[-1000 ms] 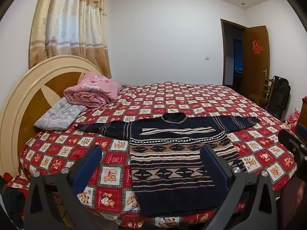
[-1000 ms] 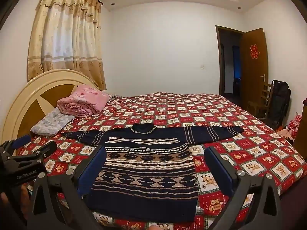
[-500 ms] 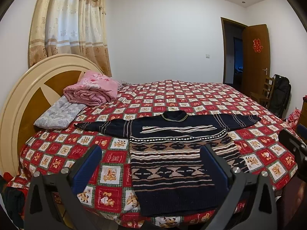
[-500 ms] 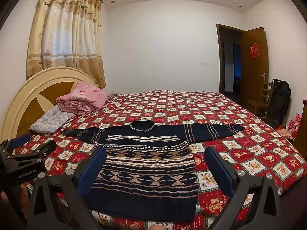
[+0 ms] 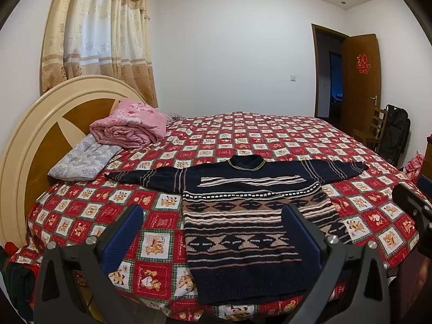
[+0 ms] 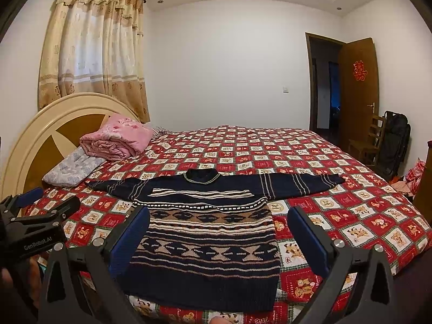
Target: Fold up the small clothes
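A small navy knit sweater [image 5: 243, 216] [image 6: 208, 232] with tan and cream bands lies flat on the bed, sleeves spread left and right, hem at the near edge. My left gripper [image 5: 216, 232] hangs open above the near bed edge, its blue pads [image 5: 124, 235] wide apart with nothing between them; it also shows at the left edge of the right wrist view [image 6: 40, 202]. My right gripper [image 6: 218, 235] is open too, held over the sweater's lower half without touching it. Its finger shows at the right in the left wrist view [image 5: 413, 208].
The bed [image 5: 270, 135] carries a red patchwork cover. A rolled pink quilt [image 5: 129, 127] and a grey pillow [image 5: 83, 159] lie by the round headboard [image 5: 40, 135]. At the right are an open wooden door [image 6: 356, 89], a chair [image 6: 370, 140] and a black bag [image 6: 394, 140].
Both views have tilted up slightly, so the bed and sweater sit a little lower in frame. Both grippers stay open and the sweater has not moved.
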